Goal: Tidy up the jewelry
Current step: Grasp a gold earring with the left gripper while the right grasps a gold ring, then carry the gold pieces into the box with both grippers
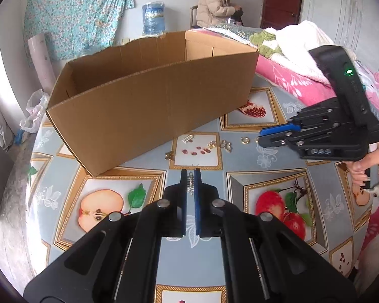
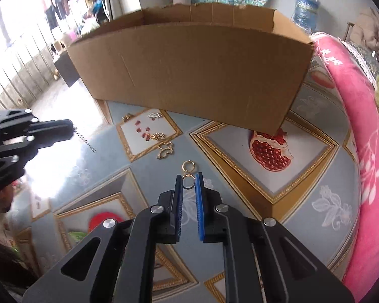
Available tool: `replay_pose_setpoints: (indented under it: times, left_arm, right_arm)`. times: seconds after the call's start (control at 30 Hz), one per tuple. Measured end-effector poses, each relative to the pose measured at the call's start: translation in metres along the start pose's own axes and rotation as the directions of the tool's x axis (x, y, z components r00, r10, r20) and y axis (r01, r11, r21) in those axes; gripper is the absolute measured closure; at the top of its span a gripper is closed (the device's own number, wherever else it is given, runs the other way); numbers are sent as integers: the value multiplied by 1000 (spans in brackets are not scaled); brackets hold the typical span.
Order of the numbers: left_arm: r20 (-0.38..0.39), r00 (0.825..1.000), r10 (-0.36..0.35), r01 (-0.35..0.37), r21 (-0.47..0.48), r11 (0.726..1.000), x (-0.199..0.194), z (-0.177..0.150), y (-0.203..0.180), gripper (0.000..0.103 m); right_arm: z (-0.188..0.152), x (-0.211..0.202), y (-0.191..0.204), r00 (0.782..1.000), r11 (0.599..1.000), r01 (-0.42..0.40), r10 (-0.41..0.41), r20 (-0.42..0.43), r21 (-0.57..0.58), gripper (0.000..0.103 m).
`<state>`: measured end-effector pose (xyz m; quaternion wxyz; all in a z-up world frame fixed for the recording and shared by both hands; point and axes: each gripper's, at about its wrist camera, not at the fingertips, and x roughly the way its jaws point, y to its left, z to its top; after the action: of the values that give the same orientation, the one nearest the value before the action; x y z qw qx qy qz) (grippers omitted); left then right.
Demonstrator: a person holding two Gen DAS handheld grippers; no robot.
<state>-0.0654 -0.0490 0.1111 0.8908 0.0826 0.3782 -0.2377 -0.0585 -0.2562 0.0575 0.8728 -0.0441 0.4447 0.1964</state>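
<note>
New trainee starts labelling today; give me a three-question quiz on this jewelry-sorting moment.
1. True or false: the left hand-held gripper is closed on a silver chain piece.
2. What sits between the right hand-held gripper's fingers? A) gold hoop B) butterfly charm C) nothing
3. Fill in: the gold ring on the tablecloth lies just ahead of the right gripper, in front of the ______.

Key: 1 true; 2 A, the gold hoop; 3 cardboard box.

Gold ring (image 2: 188, 182) upright; others (image 2: 161, 136) flat
</note>
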Motion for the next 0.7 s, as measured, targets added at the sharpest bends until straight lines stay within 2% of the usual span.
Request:
replay_pose_setpoints:
  times: [0.07,0.23,0.33,0.43,0.53,0.63,0.7]
  left_arm:
    - [8,1000,-1,1,-5,1000,-1,2,1,99]
    - [39,999,-11,12,-15,1000,-9,12,3,99]
    - [76,997,-33,35,-32,999,-19,29,11,99]
    - [128,990,-65,72,-53,996,-33,59,25,99]
    - [177,983,-56,61,-26,998,-45,99,39,99]
    - [150,987,-63,67,-21,998,-35,138,56,99]
    - [58,993,-105,108,-40,993,-8,166,70,99]
  right_arm:
    - [-3,-11,-7,1000,1000,-3,3,7,26,93]
    - [3,-37,-25,995,989,-82,76,59,119,93]
    - [25,-56,-23,983,985,-134,117,145,113,93]
    - [61,-82,-22,957,979,-192,171,235,70,93]
    - [103,-87,-22,946,978,-208,197,256,14,93]
    - [140,-77,-31,947,970,-244,235,220,16,93]
    - [171,-55,-40,951,960,-276,267,155,41,93]
